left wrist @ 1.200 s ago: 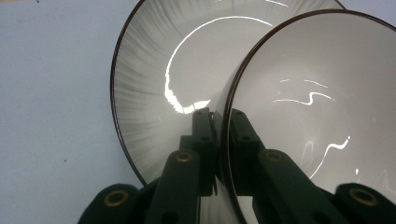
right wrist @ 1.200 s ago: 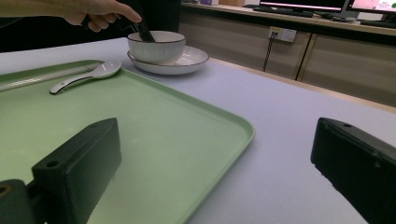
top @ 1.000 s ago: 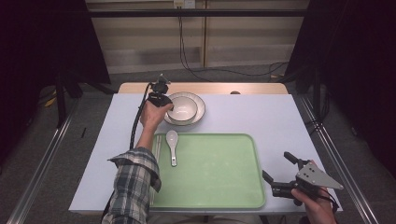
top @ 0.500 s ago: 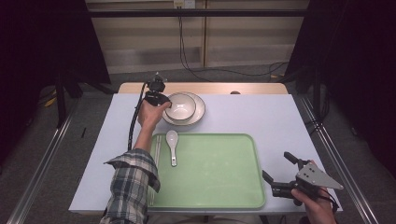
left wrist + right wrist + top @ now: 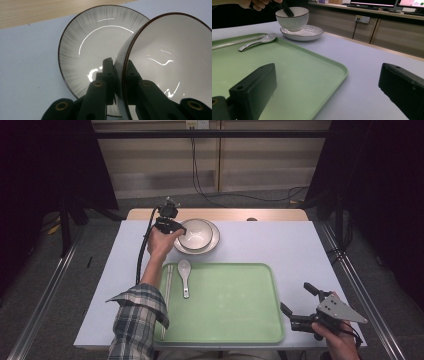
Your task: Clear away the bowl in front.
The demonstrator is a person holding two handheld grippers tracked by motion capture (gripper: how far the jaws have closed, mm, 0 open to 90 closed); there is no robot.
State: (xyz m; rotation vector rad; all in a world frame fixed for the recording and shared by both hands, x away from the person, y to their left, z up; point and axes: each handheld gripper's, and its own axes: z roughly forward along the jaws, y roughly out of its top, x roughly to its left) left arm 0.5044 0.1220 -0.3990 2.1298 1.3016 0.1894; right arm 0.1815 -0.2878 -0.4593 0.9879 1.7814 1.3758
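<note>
White bowl — rim pinched, base cut off

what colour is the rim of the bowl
Dark brown, a thin line around the white bowl; the left gripper view shows it best.

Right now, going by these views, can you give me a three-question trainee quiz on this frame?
1. True or false: the left tool grips the bowl by its rim.
2. What lies on the green tray? A) spoon and chopsticks B) a cup C) a fork
3. Are the right tool jaws open or shut?

Key: 1 true; 2 A; 3 open.
</note>
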